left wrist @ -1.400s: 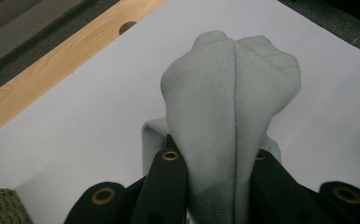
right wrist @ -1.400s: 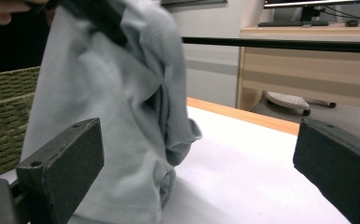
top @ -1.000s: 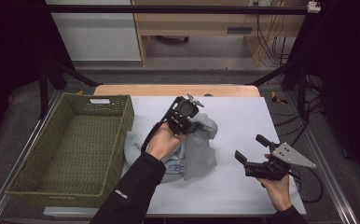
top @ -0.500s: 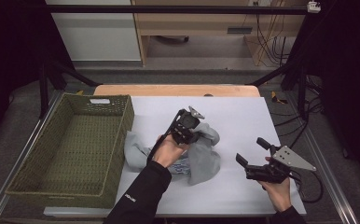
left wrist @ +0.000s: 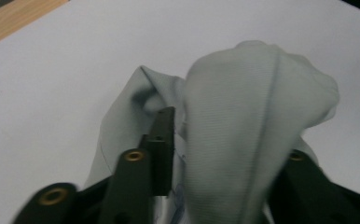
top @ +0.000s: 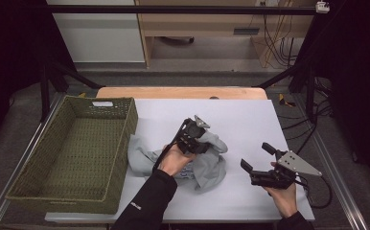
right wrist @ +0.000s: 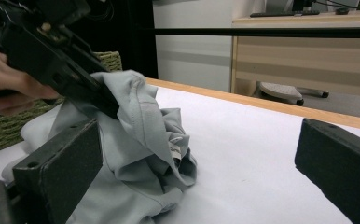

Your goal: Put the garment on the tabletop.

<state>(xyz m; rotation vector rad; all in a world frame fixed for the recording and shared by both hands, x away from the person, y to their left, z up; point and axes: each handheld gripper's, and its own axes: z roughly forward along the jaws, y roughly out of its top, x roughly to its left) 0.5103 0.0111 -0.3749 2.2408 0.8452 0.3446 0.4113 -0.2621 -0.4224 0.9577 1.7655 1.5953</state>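
A pale grey garment [top: 207, 168] lies crumpled on the white table [top: 250, 117], just right of the basket. My left gripper [top: 208, 146] is low over its top fold. Its jaws have just been opening, and in the left gripper view a bunched fold of the garment [left wrist: 255, 112] still sits loosely between them and drapes over the right one. My right gripper [top: 258, 157] hovers near the table's right front with its jaws wide apart and nothing between them. It faces the garment [right wrist: 143, 140] and the left gripper [right wrist: 61, 51].
A green woven basket [top: 125, 136] stands at the table's left side, nothing visible inside. The table's wooden far edge [top: 183, 92] borders a floor with a cabinet and cables behind. Bare white tabletop lies behind and right of the garment.
My left hand has come down with the garment, which has settled onto the table, and its jaws have parted. The right gripper has stayed where it was.
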